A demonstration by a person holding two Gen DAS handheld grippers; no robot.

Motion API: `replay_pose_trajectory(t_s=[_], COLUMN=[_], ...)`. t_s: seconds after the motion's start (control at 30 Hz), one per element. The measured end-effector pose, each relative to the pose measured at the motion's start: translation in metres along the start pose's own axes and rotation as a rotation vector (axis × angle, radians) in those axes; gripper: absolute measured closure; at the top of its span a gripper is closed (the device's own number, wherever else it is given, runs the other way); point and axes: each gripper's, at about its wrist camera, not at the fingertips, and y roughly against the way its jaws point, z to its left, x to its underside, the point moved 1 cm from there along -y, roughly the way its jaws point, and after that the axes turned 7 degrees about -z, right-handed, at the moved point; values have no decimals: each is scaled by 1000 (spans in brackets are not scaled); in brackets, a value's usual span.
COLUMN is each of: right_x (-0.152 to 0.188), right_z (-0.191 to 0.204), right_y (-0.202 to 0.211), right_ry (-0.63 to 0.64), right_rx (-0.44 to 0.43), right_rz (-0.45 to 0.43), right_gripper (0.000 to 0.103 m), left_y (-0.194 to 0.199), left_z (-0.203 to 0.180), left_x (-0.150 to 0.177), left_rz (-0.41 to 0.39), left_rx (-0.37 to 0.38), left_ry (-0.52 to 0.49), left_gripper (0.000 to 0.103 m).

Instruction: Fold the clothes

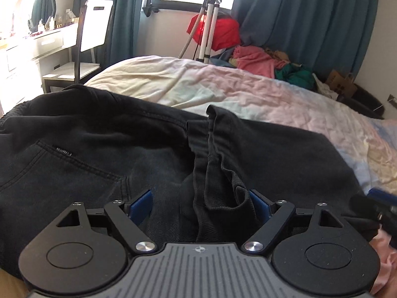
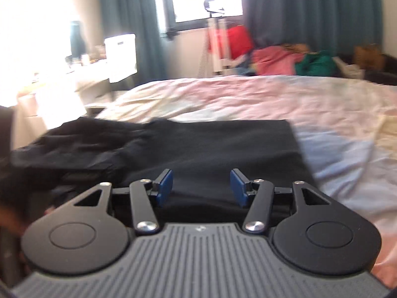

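**Black trousers laid out on the bed, both tools open over them**

We see the black trousers [image 1: 104, 154] spread flat on the bed [image 1: 260, 99], presumably so that the cloth can be folded against a broad, soft surface. The left gripper [image 1: 201, 206] hangs low over a bunched ridge of fabric [image 1: 218, 164]; its jaws stand wide apart, the ridge rising between them, nothing clamped. We judge this placement suits pinching that ridge. The right gripper [image 2: 201, 186], seen through motion blur, sits over the smoother leg panel near the trousers' edge, jaws likewise parted and empty. A pile of unfolded clothes [image 1: 268, 62] waits at the far side of the bed.
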Motion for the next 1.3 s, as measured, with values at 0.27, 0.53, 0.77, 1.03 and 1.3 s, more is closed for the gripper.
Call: replay_pose_trajectory(t_s=[0.27,0.53,0.77,1.03,1.3], right_x=[26,26,24,16,25], right_z=[-30,-38,-33,-30,-28], right_y=[-40,-31,-34,-24,-40], right_ry=[-152,-262,-222,-190,-181], right_rx=[147,148,160,136,129], right_rz=[205,188,187,142,216], right_gripper=[49,49,48,48,48], left_y=[22,39,19,48,14], left_z=[-9,-28,-29,-15,-5], left_x=[4,8,14,0,22], left_rz=[-93,-170,-155,-105,-10], left_rx=[6,87,66,149,95], left_ry=[-58,-127,-120,27,45], left_gripper=[28,41,90,95,88])
